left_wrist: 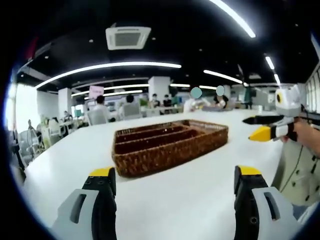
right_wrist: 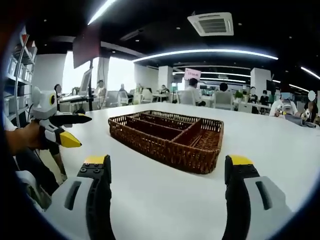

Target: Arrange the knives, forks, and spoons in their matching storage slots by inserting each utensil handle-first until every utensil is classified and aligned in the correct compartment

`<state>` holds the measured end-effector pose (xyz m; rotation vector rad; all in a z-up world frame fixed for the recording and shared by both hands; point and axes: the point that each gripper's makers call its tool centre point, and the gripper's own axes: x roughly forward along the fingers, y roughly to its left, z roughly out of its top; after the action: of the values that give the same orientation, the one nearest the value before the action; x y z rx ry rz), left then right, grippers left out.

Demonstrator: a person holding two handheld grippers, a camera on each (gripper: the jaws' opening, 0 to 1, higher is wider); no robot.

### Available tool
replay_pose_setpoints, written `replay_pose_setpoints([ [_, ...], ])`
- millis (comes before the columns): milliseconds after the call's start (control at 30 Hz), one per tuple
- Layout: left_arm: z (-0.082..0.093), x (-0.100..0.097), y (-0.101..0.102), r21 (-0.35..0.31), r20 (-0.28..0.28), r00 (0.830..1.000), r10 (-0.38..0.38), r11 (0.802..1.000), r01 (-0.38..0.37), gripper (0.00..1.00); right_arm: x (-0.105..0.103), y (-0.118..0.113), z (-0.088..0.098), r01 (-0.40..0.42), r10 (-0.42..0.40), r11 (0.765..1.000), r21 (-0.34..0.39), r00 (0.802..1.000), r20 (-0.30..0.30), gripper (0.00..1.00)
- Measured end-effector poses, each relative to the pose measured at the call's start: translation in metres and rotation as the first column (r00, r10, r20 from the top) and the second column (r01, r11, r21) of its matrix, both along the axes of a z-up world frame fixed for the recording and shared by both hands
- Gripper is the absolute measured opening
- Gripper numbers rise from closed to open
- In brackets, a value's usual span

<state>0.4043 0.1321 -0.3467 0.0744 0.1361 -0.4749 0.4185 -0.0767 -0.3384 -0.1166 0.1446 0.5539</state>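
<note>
Nearest in the left gripper view, the left hand-held gripper (left_wrist: 172, 182) shows its two yellow-tipped jaws standing wide apart with nothing between them. The right hand-held gripper (right_wrist: 167, 175) presents the same in the right gripper view: jaws apart and empty. Both hover above the white surface (left_wrist: 175, 200). Each hand-held gripper also enters the other's view from the side, gripped by a hand (left_wrist: 306, 136).

Beyond the jaws, on the surface, lies the wicker tray (right_wrist: 170, 137), divided into long slots with one cross compartment at its end. The slots seem bare, though the weave and shadow may hide something flat. We see no knives, forks or spoons on the stretch of surface in view.

Farther off, seated people and desks occupy an open office.

We judge the task to be at its very start, no utensil yet picked up. The next move calls for locating a utensil, grasping it and turning its handle toward the matching slot.
</note>
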Motion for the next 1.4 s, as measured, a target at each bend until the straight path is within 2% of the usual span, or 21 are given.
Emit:
replay_pose_setpoints([
  [400, -0.001, 0.006, 0.002, 0.002, -0.01, 1.0, 0.003, 1.0, -0.003, 0.99, -0.002, -0.008, 0.003, 0.017, -0.017, 1.0, -0.004, 1.0, 0.005, 0.98],
  [567, 0.0, 0.006, 0.003, 0.031, 0.001, 1.0, 0.004, 1.0, -0.004, 0.99, -0.002, -0.006, 0.001, 0.014, -0.014, 1.0, -0.003, 1.0, -0.008, 0.99],
  [733, 0.0, 0.007, 0.004, 0.027, 0.005, 1.0, 0.006, 1.0, -0.006, 0.99, -0.001, -0.006, 0.001, 0.013, -0.013, 1.0, -0.021, 1.0, -0.002, 0.99],
  [933, -0.001, 0.006, -0.001, 0.061, -0.003, 1.0, 0.002, 0.998, -0.002, 0.99, 0.002, -0.019, 0.002, 0.024, -0.024, 0.999, -0.036, 1.0, -0.003, 0.99],
  [1067, 0.002, 0.005, 0.0, 0.067, 0.001, 1.0, 0.004, 0.998, -0.004, 0.99, 0.0, -0.018, 0.007, 0.026, -0.026, 0.999, -0.03, 1.0, 0.005, 0.99],
  [1400, -0.003, 0.001, 0.003, 0.044, -0.024, 0.999, 0.039, 0.998, -0.038, 0.99, -0.002, -0.009, 0.012, 0.011, -0.011, 1.0, -0.025, 1.0, -0.004, 1.0],
])
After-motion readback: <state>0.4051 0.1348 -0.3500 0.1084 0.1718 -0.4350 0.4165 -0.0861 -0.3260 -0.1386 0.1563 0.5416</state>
